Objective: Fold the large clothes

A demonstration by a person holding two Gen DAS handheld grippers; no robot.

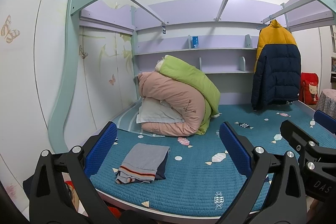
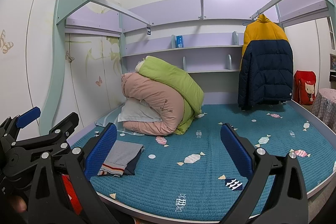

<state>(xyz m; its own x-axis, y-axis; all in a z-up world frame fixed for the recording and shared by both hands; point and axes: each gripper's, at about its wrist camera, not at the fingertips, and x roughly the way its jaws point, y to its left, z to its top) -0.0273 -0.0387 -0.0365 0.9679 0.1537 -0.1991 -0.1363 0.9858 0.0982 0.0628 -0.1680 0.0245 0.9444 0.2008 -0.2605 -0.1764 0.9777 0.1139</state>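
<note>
Both grippers, left gripper and right gripper, hover with fingers spread wide, folded grey garment near the bed's front-left edge.

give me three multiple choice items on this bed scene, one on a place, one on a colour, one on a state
1. Where does the folded grey garment lie?
A. on the shelf
B. on the blue mattress cover
C. on the quilts

2. What colours is the hanging puffer jacket?
A. yellow and navy
B. red and white
C. all green

3. How is the left gripper?
A. shut on the jacket
B. shut on the garment
C. open, holding nothing

Answers: 1 B, it rests flat on the cover near the front edge; 2 A, yellow top, navy below; 3 C, its fingers stand wide apart with only bed between.
</note>
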